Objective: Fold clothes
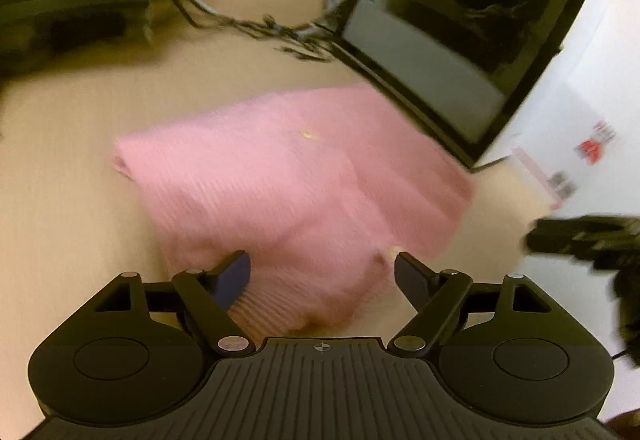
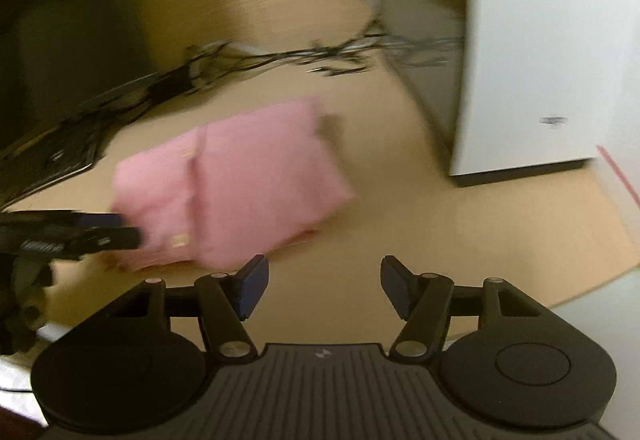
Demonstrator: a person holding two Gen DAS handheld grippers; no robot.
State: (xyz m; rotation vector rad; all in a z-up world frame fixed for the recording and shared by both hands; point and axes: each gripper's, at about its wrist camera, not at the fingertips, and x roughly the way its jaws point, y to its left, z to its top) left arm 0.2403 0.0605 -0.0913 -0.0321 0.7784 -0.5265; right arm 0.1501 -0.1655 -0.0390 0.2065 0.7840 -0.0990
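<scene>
Pink ribbed knit garment (image 1: 288,180), already doubled into a thick packet, lies on your light wooden table (image 1: 60,200), toward the back edge, where the dark framed screen (image 1: 460,40) and a tangle of black and white cables (image 1: 256,24) sit just behind it. Your left tongs (image 1: 322,278) stand wide, straddling the near edge of the knit; the blue pads flank the cloth and, as far as the blur lets you judge, press on nothing. Your right tongs (image 2: 324,282) stand partly spread with only bare table between them, just off the packet's near corner.

From the right wrist view you see the packet (image 2: 232,180) with a seam-like crease down its middle and the left tongs (image 2: 100,230) reaching in at its side, touching or nearly so; the blur won't say which.

Judging by that, the fold looks close to finished, and this seems the let-go-and-tidy beat. Do it well: lift both tongs clear before you slide sideways, so the ribbing doesn't snag and drag the top layer. If the edges look uneven, nudge them with a flat pad rather than pinching. Mind the cables behind; a long push would shove the knit into them.
</scene>
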